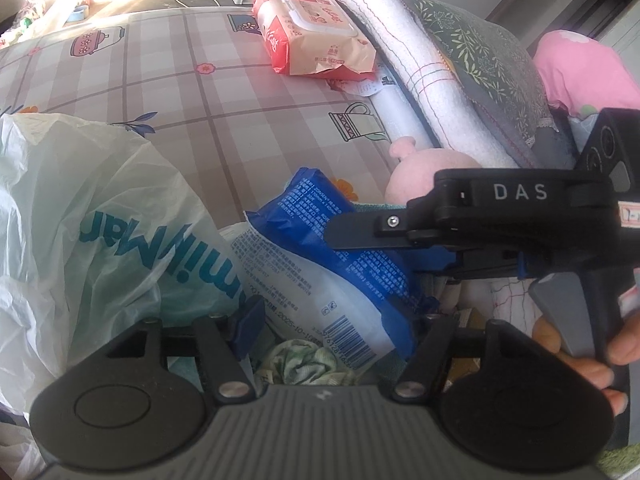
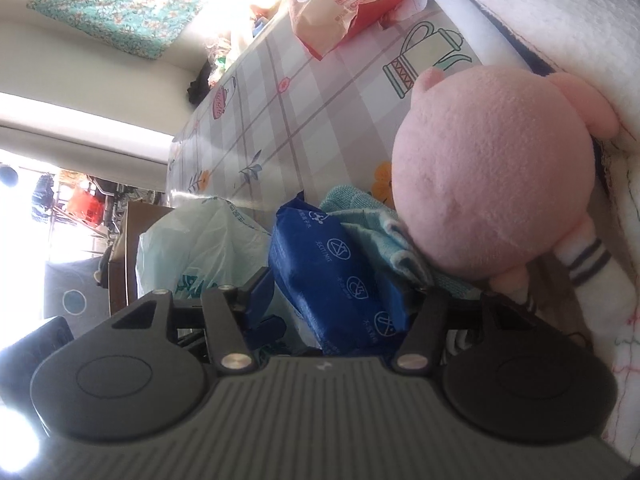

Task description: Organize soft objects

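A blue and white tissue pack (image 1: 332, 264) leans up between the fingers of my left gripper (image 1: 336, 320), which stands open around its lower end. In the left wrist view the right gripper comes in from the right, and its upper finger (image 1: 360, 232) lies across the pack. Seen from the right wrist, my right gripper (image 2: 338, 300) is shut on the blue pack (image 2: 336, 272), one pad on each side. A pink plush toy (image 2: 492, 168) lies just right of the pack on a teal towel (image 2: 372, 232). A crumpled green-patterned cloth (image 1: 308, 364) sits under the pack.
A pale plastic bag (image 1: 100, 220) bulges at the left. A red wipes pack (image 1: 316, 36) lies far back on the checked tablecloth (image 1: 180, 92). Along the right are a white quilted blanket (image 1: 400, 52), a leaf-print cushion (image 1: 488, 60) and a pink pillow (image 1: 580, 68).
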The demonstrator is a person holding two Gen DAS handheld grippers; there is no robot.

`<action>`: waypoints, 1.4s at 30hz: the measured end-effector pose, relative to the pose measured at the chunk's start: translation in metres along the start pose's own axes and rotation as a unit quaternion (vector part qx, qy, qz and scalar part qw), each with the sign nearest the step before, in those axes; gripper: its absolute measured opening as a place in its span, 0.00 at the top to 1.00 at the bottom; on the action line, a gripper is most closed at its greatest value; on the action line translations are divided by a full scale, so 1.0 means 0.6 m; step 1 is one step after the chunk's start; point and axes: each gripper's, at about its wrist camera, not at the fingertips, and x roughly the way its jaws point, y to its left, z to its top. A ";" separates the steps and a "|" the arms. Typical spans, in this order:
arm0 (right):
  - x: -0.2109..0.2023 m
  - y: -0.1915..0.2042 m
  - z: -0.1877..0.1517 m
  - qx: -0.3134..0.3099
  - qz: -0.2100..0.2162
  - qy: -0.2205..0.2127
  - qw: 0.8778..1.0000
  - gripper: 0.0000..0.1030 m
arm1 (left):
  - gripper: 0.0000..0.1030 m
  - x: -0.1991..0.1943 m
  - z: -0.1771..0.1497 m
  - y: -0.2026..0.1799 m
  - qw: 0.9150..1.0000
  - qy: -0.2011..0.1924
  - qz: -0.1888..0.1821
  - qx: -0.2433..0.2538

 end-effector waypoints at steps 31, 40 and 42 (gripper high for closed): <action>-0.101 0.036 -0.029 -0.017 0.105 -0.023 0.994 0.61 | 0.38 -0.014 -0.008 -0.052 0.995 -0.027 -0.095 -0.001; -0.123 -0.009 -0.040 0.009 0.094 -0.067 0.993 0.58 | 0.37 -0.026 -0.026 -0.010 0.998 -0.023 -0.053 -0.031; -0.122 -0.013 -0.036 -0.002 0.066 -0.073 0.995 0.56 | 0.37 -0.037 -0.024 -0.010 0.998 -0.029 -0.038 -0.028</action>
